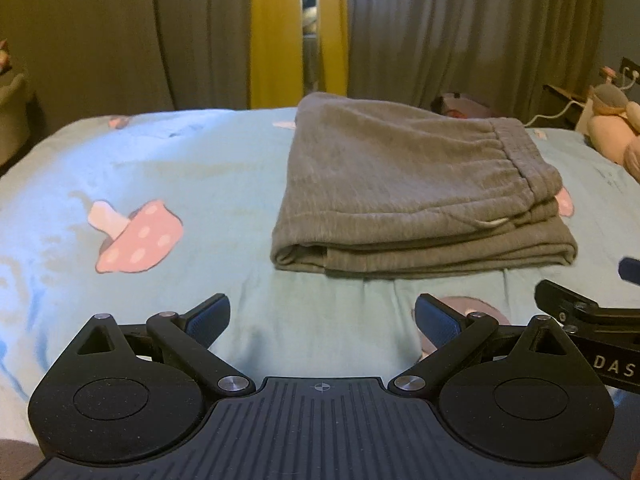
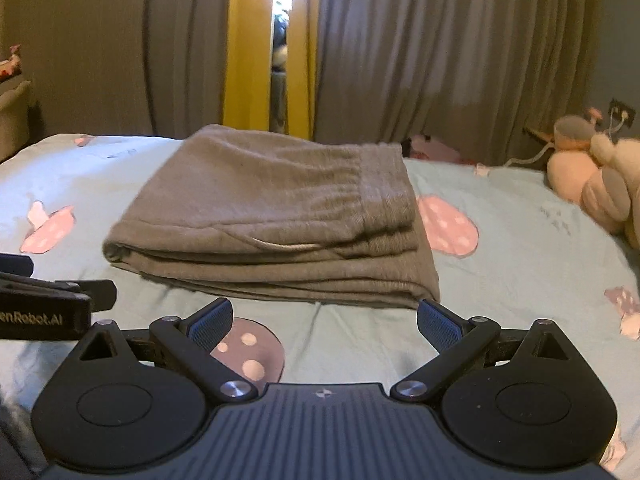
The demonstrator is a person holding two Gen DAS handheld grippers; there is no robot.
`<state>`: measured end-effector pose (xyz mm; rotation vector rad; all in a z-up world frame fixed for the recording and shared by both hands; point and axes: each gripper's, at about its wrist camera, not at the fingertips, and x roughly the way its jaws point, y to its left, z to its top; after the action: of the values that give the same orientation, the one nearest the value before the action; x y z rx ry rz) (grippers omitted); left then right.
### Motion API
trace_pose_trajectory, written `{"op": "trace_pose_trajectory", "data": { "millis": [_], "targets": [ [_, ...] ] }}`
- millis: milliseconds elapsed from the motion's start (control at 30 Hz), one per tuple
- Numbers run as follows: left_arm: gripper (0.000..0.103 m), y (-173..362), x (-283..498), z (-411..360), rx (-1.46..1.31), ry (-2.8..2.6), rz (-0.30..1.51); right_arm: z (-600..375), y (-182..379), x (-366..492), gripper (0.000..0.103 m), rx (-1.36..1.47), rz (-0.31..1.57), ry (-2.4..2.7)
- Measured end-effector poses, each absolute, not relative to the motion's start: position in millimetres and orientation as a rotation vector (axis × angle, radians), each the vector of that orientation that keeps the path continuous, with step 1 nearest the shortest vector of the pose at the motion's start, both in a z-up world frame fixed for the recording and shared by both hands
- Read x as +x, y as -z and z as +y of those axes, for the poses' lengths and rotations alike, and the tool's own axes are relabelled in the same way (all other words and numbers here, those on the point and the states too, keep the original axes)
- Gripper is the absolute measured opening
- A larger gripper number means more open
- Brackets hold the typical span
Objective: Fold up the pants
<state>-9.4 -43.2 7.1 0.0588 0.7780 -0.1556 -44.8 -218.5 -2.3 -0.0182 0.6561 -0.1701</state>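
Grey sweatpants (image 1: 404, 188) lie folded in a thick stack on a light blue bed, waistband on top at the right, white drawstring showing. They also show in the right wrist view (image 2: 272, 220). My left gripper (image 1: 322, 318) is open and empty, a little in front of the stack's near edge. My right gripper (image 2: 325, 322) is open and empty, just in front of the stack's near right corner. The right gripper's side shows at the right edge of the left wrist view (image 1: 592, 312); the left gripper shows at the left edge of the right wrist view (image 2: 44, 304).
The bed sheet (image 1: 192, 184) has pink mushroom prints. Plush toys (image 2: 600, 184) lie at the bed's far right. Grey and yellow curtains (image 2: 360, 60) hang behind the bed. A wall socket with a cable (image 2: 622, 114) is at the right.
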Motion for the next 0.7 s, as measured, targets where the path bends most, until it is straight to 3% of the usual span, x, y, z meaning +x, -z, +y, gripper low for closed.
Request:
{"op": "trace_pose_trajectory", "data": {
  "millis": [700],
  "targets": [
    [0.102, 20.3, 2.9, -64.4, 0.162, 0.201, 0.834, -226.7, 16.3, -29.6, 0.099, 0.012, 0.65, 0.197]
  ]
}}
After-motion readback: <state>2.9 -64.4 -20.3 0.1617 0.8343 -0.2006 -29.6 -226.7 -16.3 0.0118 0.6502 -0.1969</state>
